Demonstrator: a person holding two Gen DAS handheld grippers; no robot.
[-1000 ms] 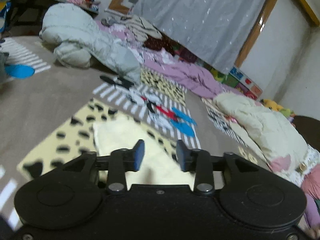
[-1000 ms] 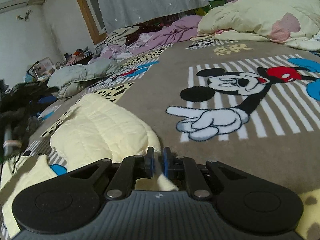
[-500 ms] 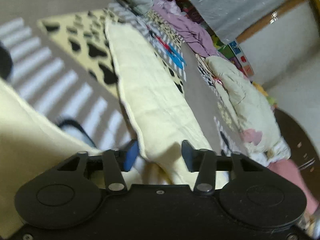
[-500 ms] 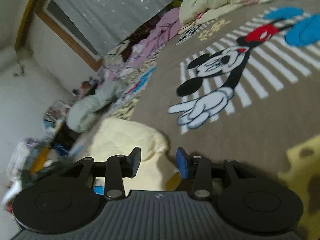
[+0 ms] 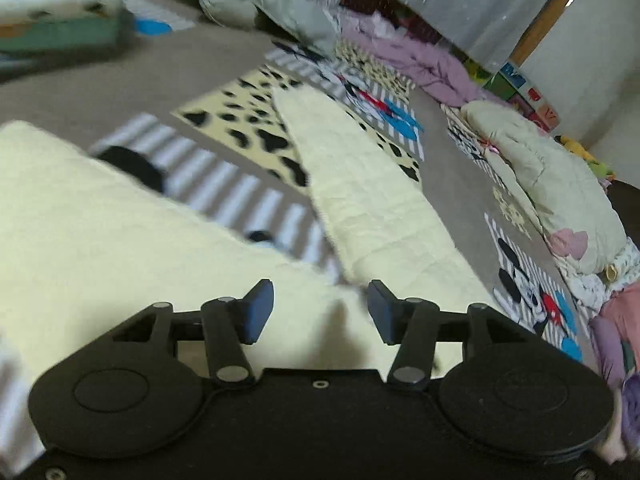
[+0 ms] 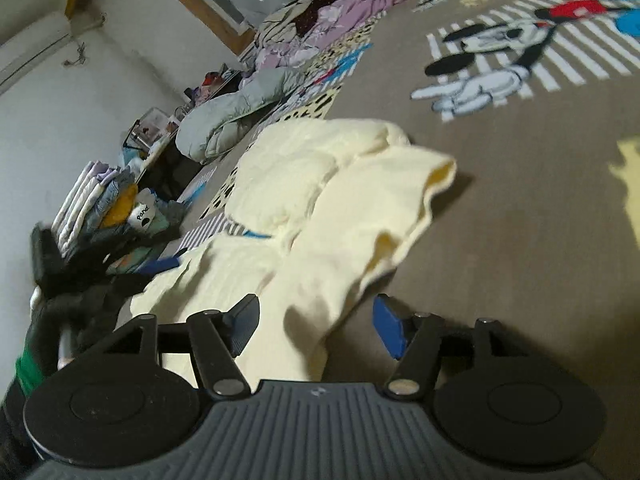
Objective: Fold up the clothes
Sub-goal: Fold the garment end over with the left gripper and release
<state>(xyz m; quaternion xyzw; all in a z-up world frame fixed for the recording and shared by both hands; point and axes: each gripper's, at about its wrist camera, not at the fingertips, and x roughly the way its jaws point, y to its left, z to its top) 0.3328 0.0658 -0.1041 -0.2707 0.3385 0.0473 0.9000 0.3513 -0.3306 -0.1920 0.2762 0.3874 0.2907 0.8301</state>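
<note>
A pale yellow quilted garment (image 5: 372,196) lies spread on the patterned blanket (image 5: 100,92), with two long parts running away from me in the left wrist view. My left gripper (image 5: 320,310) hovers open just above its near part, nothing between the fingers. In the right wrist view the same yellow garment (image 6: 304,184) lies bunched, one sleeve end (image 6: 424,176) folded over toward the right. My right gripper (image 6: 316,322) is open, its fingers on either side of the garment's near fold without pinching it.
A grey puffy coat (image 5: 288,12), purple clothes (image 5: 420,60) and a cream duvet (image 5: 552,172) line the far side. A stack of folded clothes (image 6: 108,200) and a dark garment (image 6: 80,276) sit at the left. The brown cartoon-mouse blanket (image 6: 520,200) spreads to the right.
The right gripper, shut on the yellow fabric a second ago, has opened and let it go. Both grippers have swung and pulled back; the left gripper opened wider.
</note>
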